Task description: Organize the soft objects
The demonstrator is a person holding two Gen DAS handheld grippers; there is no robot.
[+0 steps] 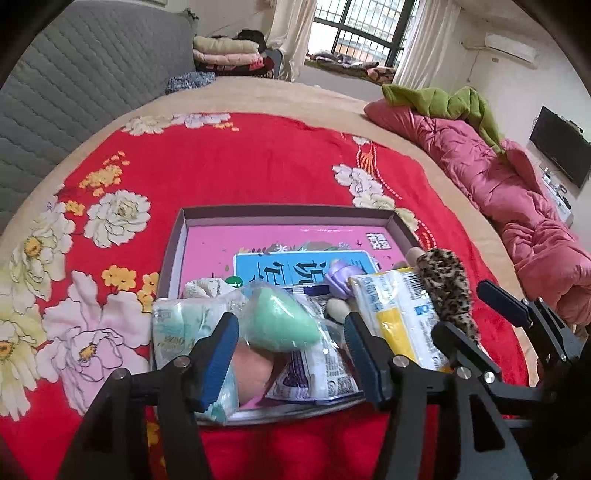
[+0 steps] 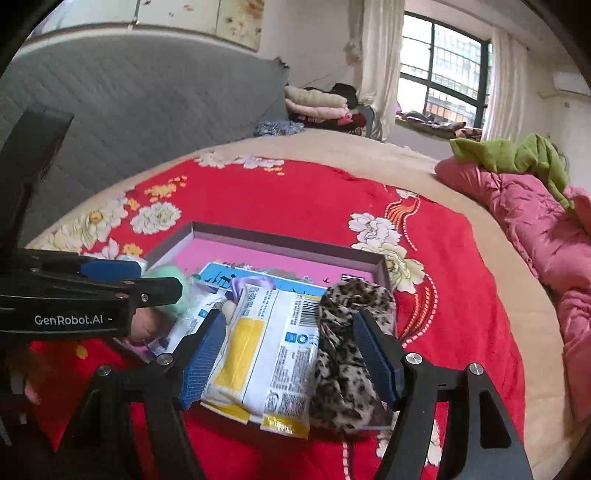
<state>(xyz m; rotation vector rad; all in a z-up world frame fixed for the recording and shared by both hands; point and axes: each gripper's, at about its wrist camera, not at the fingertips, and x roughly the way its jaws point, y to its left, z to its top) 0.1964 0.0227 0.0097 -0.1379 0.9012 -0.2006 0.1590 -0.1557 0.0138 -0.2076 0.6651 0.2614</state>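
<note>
Daylight from a barred window falls across a bed covered by a red floral blanket, on which a shallow box with a pink printed base is set. A rumpled pink quilt and a green cloth are seen along the bed's right edge.

Soft objects are heaped at the near end of the box. A mint-green sponge in clear wrapping is laid over a peach-coloured piece and a blue-and-white printed packet. To its left a pale green-printed tissue pack is seen, and behind it a cream patterned cloth. A lilac ribbed item lies further back. A white-and-yellow pack with a barcode is placed beside a leopard-print fabric piece, the two touching.

The left claw is held wide apart over the sponge and packet, with no pad seen pressing on them. The right claw is likewise spread, its blue pads flanking the yellow pack and the leopard fabric; whether they are touched cannot be told.
</note>
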